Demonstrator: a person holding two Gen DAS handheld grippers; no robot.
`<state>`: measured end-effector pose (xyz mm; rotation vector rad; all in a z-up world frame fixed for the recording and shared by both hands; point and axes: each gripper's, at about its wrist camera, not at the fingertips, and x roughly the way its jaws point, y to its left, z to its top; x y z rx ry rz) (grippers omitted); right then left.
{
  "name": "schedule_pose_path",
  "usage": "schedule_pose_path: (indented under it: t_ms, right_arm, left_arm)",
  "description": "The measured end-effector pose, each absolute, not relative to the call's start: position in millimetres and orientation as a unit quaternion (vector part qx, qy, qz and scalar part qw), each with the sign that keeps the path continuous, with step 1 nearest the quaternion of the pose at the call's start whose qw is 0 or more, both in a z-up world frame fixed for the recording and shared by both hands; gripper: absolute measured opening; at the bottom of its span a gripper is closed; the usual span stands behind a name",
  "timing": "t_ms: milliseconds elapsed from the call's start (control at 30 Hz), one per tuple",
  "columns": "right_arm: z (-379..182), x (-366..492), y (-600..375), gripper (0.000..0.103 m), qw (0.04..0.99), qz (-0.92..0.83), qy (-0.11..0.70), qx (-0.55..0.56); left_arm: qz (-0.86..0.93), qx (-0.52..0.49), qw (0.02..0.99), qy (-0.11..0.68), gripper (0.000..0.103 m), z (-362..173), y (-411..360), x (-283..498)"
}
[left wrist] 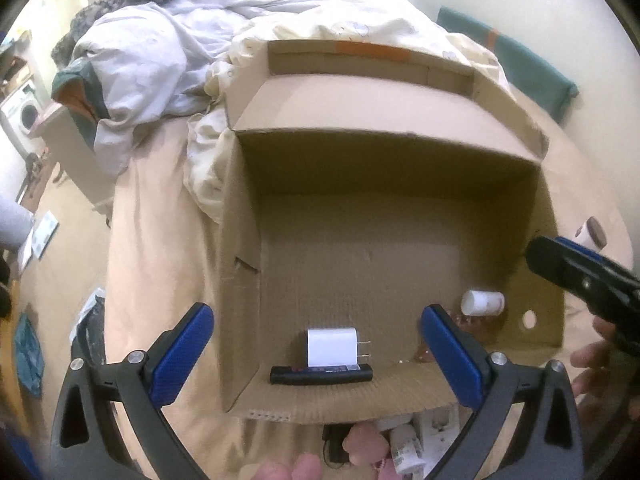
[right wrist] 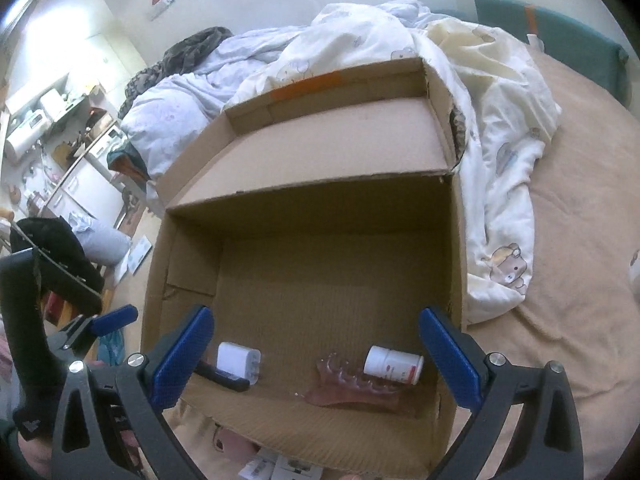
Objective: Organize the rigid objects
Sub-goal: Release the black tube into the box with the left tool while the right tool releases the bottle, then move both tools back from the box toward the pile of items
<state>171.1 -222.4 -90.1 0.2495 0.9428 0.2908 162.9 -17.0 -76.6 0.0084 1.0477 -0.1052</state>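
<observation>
Left wrist view is looking down into the open cardboard box (left wrist: 400,200) sitting on the bed (left wrist: 160,240), and the left claw (left wrist: 316,344) is hovering over its near edge with both blue fingers spread wide, holding nothing. Sitting between them on the box floor are the white charger plug (left wrist: 332,346) and, just in front of it and touching or nearly so, a black bar-shaped gadget (left wrist: 322,375). Over on the right side of the box the white pill bottle (right wrist: 394,364) is lying on its side beside a translucent pink comb-like piece (right wrist: 352,390); the right claw (right wrist: 316,356) is also hanging open and empty above that end. More small things are waiting outside the box by the near wall: white packets (left wrist: 408,444) and something dark, too cramped at the frame edge to name with confidence. So the next job is probably fetching one of those. Doing it well means backing a claw up and over the near wall instead of dragging across it, since the light box could be shoved along the soft bedding. Coming down square on a packet, closing across its narrow side, and then placing it in the bare middle of the floor would be keeping the pieces already packed from getting knocked about.
</observation>
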Motion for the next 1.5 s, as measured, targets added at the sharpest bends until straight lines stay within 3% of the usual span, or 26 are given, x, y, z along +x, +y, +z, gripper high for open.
schedule_pose_path:
  t_ms: [333, 533, 1167, 1467, 1500]
  right_arm:
    - [-75, 146, -222, 0.103, 0.876, 0.138, 0.448, 0.114]
    - [-70, 125, -215, 0.103, 0.853, 0.123, 0.493, 0.121]
    - [-69, 63, -224, 0.103, 0.839, 0.127, 0.513, 0.126]
    - [-121, 71, -216, 0.103, 0.769, 0.172, 0.58, 0.205]
    - [-129, 74, -215, 0.096, 0.758, 0.167, 0.593, 0.213]
  left_arm:
    - [-0.032, -0.017, 0.859, 0.51, 0.103, -39, 8, 142]
    - [-0.038, -0.01, 0.854, 0.519, 0.103, -33, 20, 115]
    - [-0.012, -0.045, 0.842, 0.538, 0.103, -72, 43, 83]
    - [0.02, -0.05, 0.832, 0.552, 0.103, -79, 51, 86]
    - [0.02, -0.047, 0.832, 0.552, 0.103, -79, 51, 86]
